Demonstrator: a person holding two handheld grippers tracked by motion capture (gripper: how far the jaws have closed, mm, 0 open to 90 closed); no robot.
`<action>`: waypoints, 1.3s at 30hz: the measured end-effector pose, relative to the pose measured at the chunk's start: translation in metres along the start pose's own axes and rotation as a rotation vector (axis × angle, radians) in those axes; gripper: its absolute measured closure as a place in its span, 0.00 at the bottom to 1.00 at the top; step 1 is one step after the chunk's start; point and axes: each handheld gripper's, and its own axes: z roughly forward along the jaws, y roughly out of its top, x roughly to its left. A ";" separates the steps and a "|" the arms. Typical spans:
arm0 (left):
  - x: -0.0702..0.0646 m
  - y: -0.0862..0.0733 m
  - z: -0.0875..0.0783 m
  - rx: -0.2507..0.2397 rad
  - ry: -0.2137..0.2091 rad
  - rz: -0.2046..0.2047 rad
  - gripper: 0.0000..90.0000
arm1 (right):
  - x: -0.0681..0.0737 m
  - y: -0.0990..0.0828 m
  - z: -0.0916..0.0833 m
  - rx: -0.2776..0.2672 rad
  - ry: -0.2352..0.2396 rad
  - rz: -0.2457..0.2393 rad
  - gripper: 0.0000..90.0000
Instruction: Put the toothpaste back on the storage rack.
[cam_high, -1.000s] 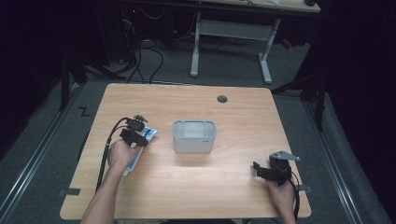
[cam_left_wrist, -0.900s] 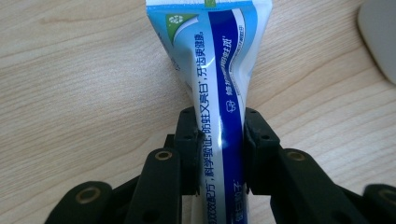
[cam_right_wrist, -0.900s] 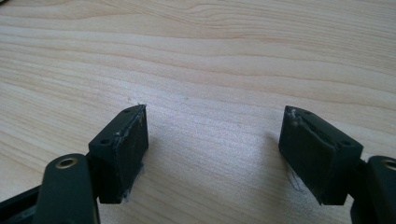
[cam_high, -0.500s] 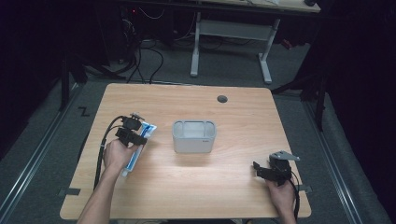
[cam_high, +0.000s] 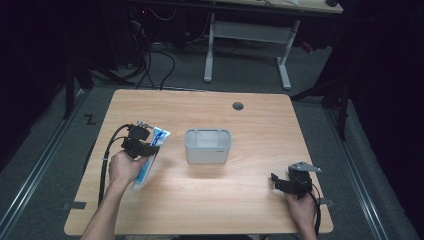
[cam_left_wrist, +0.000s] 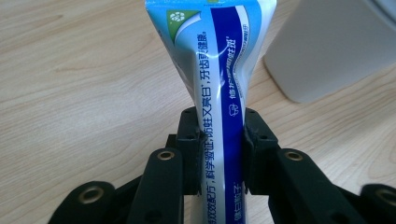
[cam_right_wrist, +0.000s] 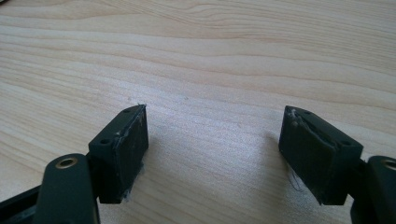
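Observation:
A blue and white toothpaste tube (cam_left_wrist: 219, 70) is pinched between the pads of my left gripper (cam_left_wrist: 219, 149), which is shut on it. From above, the tube (cam_high: 150, 160) hangs tilted over the table's left part, its crimped end up by the gripper (cam_high: 145, 145). A grey open-topped bin (cam_high: 208, 146) stands mid-table to the right of it, its wall (cam_left_wrist: 336, 51) close beside the tube. My right gripper (cam_high: 280, 182) rests low near the front right edge, jaws wide open over bare wood (cam_right_wrist: 215, 140).
The wooden table (cam_high: 260, 125) has a round cable hole (cam_high: 238, 106) at the back. A black cable (cam_high: 107, 160) trails from the left gripper toward the front edge. Dark floor and a desk frame (cam_high: 250, 35) lie beyond the table.
My left hand has lifted the toothpaste tube and carried it slightly back and right, its lower end coming off the table. The right hand has stayed still.

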 end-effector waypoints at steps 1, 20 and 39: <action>-0.001 0.000 -0.001 -0.009 -0.006 0.001 0.81 | 0.000 0.000 0.000 0.000 0.000 0.000 0.27; -0.017 -0.002 -0.018 -0.124 -0.064 0.034 0.81 | 0.000 0.000 0.000 0.000 0.000 0.000 0.27; -0.037 0.013 -0.041 -0.276 -0.126 0.066 0.81 | 0.000 0.000 0.000 0.000 0.000 0.000 0.27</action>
